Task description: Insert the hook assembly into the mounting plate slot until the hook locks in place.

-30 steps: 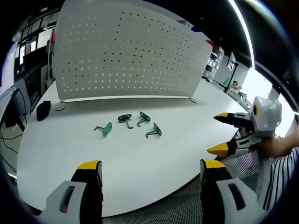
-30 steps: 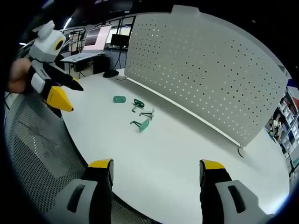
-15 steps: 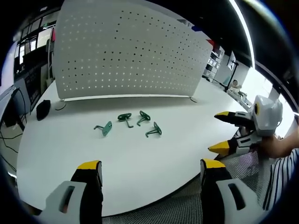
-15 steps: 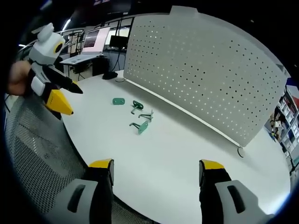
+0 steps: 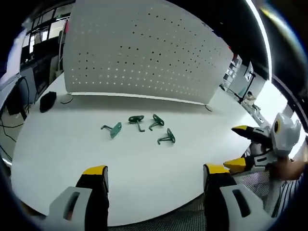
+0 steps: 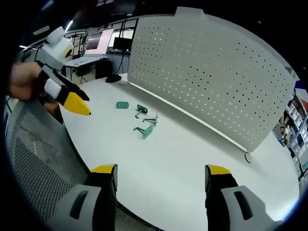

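Observation:
Several green hook pieces lie in a loose cluster on the round white table (image 5: 62,159): one at the left (image 5: 112,129), two in the middle (image 5: 136,120) (image 5: 155,121), one nearer the front (image 5: 167,138). The same cluster (image 6: 145,130) appears in the right gripper view. Behind the hooks stands a white perforated mounting plate (image 5: 144,53) (image 6: 211,72), upright. My left gripper (image 5: 155,175) is open over the table's near edge with nothing between its jaws. It also enters the right gripper view (image 6: 81,101) from the left, held by a hand. My right gripper (image 6: 160,171) is open and holds nothing, and reaches in from the right (image 5: 238,147).
A small black object (image 5: 47,102) lies at the far left beside the plate's round foot (image 5: 66,99). Another foot (image 6: 248,156) stands at the plate's other end. A mesh chair seat (image 6: 38,163) sits below the table's edge. Desks with monitors (image 6: 96,43) stand behind.
The left gripper has moved in toward the table, its tips now over the edge in the right gripper view. The hooks and the right gripper have stayed put.

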Demonstrator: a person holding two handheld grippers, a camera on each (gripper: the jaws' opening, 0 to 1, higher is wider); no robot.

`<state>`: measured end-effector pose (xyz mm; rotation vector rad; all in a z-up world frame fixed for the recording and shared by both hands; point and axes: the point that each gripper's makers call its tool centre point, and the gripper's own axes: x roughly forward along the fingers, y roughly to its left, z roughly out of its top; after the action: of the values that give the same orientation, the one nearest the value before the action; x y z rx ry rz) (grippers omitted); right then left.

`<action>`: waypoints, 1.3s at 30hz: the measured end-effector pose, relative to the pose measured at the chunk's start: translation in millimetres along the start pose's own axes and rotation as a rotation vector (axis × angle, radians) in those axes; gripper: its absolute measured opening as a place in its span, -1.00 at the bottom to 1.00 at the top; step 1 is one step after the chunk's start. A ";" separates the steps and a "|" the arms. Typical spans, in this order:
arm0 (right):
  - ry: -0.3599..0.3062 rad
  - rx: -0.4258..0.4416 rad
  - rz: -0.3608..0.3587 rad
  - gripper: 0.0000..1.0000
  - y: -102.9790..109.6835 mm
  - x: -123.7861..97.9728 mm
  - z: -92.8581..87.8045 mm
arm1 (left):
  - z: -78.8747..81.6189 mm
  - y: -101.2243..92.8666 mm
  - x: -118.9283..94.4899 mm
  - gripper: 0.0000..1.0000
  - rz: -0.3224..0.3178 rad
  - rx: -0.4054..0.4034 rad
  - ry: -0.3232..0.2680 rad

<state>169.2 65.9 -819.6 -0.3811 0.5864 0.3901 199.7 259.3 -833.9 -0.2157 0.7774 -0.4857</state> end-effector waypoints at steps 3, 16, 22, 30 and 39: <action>0.011 0.000 0.001 0.40 0.3 0.9 -2.2 | -1.4 7.0 3.5 0.64 0.006 -0.023 0.005; 0.023 0.007 0.010 0.34 1.6 2.3 -4.1 | 4.8 9.7 24.9 0.59 0.000 0.005 0.028; 0.037 0.023 0.005 0.38 -2.1 3.4 -6.2 | 4.7 3.2 28.2 0.59 -0.026 0.060 0.036; -0.011 0.107 0.050 0.34 -6.4 9.1 29.0 | 2.9 -0.4 30.3 0.59 -0.050 0.074 0.041; 0.032 0.162 0.114 -0.05 9.7 57.8 20.1 | -1.3 -3.4 30.1 0.60 -0.070 0.070 0.048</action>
<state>218.2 97.3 -840.9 -0.1992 0.6680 0.4433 216.0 241.4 -852.2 -0.1669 0.8006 -0.5851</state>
